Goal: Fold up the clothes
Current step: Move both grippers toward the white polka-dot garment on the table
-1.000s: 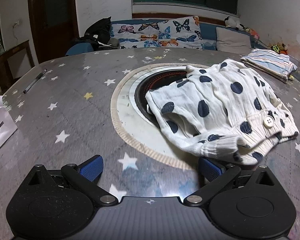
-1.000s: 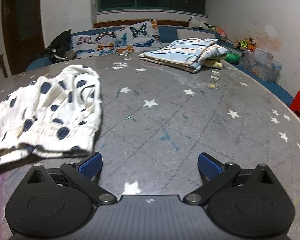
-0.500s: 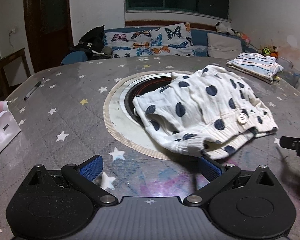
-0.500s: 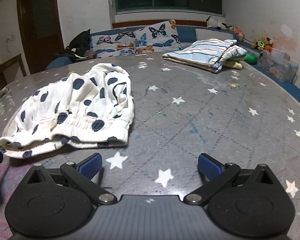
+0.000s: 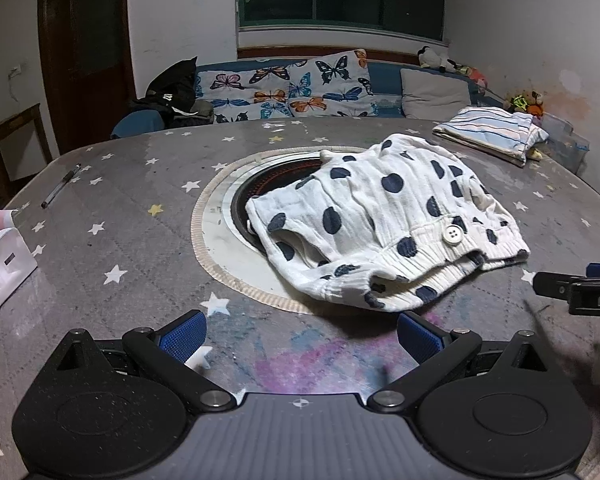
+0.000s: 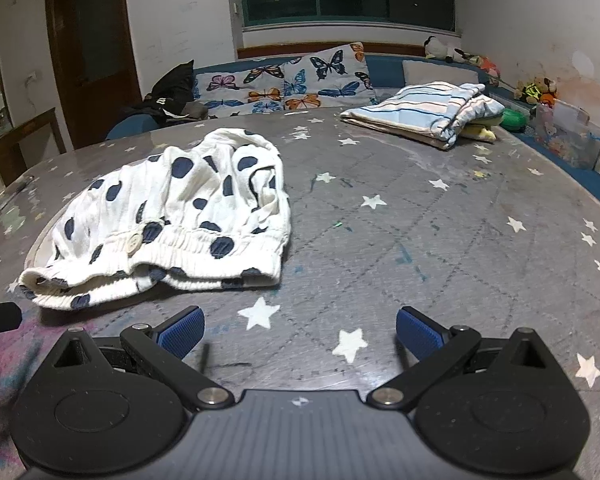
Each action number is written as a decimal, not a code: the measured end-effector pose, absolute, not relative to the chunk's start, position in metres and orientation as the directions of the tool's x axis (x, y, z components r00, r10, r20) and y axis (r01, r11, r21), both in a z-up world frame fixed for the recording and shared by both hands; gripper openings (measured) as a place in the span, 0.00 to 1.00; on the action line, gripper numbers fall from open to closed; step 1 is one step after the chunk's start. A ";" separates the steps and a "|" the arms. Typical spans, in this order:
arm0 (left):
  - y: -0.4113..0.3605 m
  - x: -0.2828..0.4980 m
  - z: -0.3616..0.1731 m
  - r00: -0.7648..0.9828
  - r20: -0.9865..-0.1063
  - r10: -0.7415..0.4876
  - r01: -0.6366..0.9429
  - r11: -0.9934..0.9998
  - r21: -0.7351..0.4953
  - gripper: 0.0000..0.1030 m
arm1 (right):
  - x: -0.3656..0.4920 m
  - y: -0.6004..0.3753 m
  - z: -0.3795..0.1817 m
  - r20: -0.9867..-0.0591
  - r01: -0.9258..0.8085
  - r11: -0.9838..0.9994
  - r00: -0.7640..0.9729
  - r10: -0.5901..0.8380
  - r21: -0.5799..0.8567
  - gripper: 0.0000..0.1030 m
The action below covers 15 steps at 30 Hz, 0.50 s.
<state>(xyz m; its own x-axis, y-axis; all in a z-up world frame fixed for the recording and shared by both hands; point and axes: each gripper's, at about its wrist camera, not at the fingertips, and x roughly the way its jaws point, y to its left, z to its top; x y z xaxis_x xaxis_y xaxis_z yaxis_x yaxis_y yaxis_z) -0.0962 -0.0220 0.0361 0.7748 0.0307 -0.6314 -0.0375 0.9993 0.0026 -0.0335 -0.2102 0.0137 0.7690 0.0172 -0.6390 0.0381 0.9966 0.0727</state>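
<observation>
One white polka-dot garment (image 5: 384, 224) of crinkled cloth with navy spots lies crumpled on the grey star-printed table (image 5: 132, 216), covering the 3 o'clock half of one circular recessed burner (image 5: 260, 196) ringed by a woven beige border. Its ribbed elastic waistband faces the grippers, bunched in two layers, and carries one round white four-hole button (image 5: 453, 235). The left gripper (image 5: 300, 330) sits at 6 o'clock of the garment, its two blue ribbed pads spread wide and holding nothing; the right-hand pad lies just beside the waistband. The right gripper (image 6: 298, 326) sits at 5 o'clock of the garment, pads likewise spread wide and holding nothing, over bare tabletop. One folded striped stack (image 6: 424, 114) rests well apart at 1 o'clock near the far table edge. One pen (image 5: 60, 186) lies at 10 o'clock, and one white box (image 5: 4, 264) stands at 9 o'clock at the table edge. Two butterfly-print cushions (image 5: 300, 88) lean on the blue sofa beyond the table.
</observation>
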 end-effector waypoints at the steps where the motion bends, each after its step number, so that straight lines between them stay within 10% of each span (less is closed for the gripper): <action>1: -0.023 -0.097 0.037 0.775 -0.631 0.029 -0.036 0.999 0.002 1.00 | -0.033 -0.208 0.014 -0.639 0.038 0.997 0.769 0.017 0.072 1.00; 15: -0.029 -0.103 0.045 0.787 -0.617 0.005 -0.010 1.000 -0.005 1.00 | -0.027 -0.198 0.017 -0.634 0.047 0.996 0.773 0.009 0.072 1.00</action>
<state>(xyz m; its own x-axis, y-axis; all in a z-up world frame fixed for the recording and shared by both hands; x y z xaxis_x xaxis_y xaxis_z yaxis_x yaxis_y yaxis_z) -0.1027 -0.0291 0.0450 0.7869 0.0051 -0.6170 -0.0102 0.9999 -0.0048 -0.0266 -0.1983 0.0165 0.7732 0.0093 -0.6341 0.0470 0.9963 0.0719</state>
